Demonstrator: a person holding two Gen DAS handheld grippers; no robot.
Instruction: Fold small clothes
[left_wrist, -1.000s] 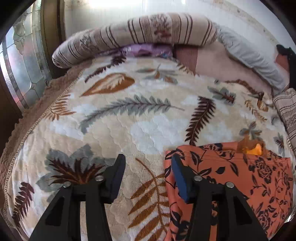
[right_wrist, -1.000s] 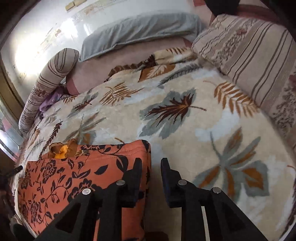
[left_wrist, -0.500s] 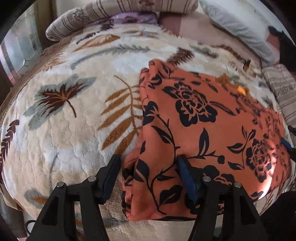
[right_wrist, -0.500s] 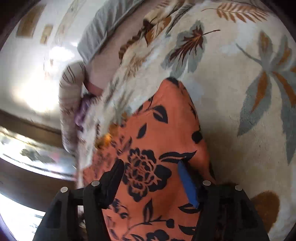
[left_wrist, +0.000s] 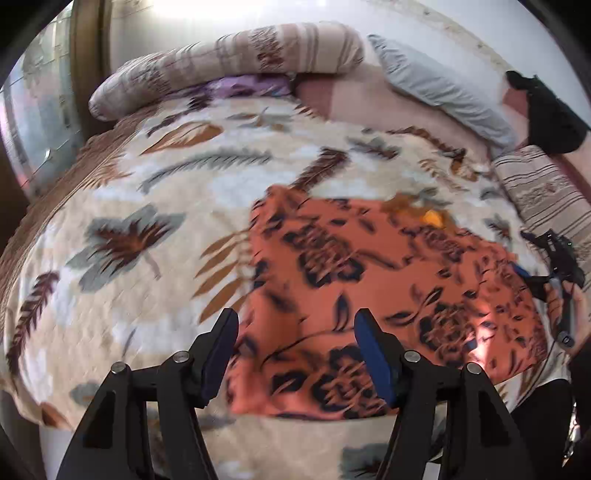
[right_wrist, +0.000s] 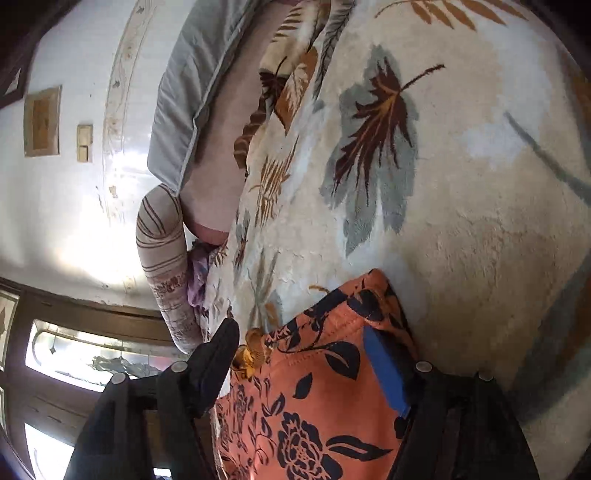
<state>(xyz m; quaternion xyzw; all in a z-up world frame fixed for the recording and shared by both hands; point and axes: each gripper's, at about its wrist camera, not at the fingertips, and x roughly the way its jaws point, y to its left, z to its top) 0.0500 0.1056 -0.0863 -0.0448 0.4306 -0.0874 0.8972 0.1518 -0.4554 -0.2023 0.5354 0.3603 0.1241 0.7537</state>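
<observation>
Both grippers, left (left_wrist: 295, 350) and right (right_wrist: 303, 354), hang with jaws apart over my orange floral garment (left_wrist: 369, 288), so I can pinch its edge.

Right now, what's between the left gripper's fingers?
In the left wrist view, the open left gripper has the near-left part of the orange floral garment between its fingers, lying flat on the leaf-print blanket.

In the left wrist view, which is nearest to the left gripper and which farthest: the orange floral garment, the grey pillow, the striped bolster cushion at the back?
1. Orange floral garment: lies directly ahead of the left gripper, spreading right.
2. Striped bolster cushion: at the bed's far edge, back left.
3. Grey pillow: back right, also at the far edge.

The bolster and the pillow are too close to rank surely.
</observation>
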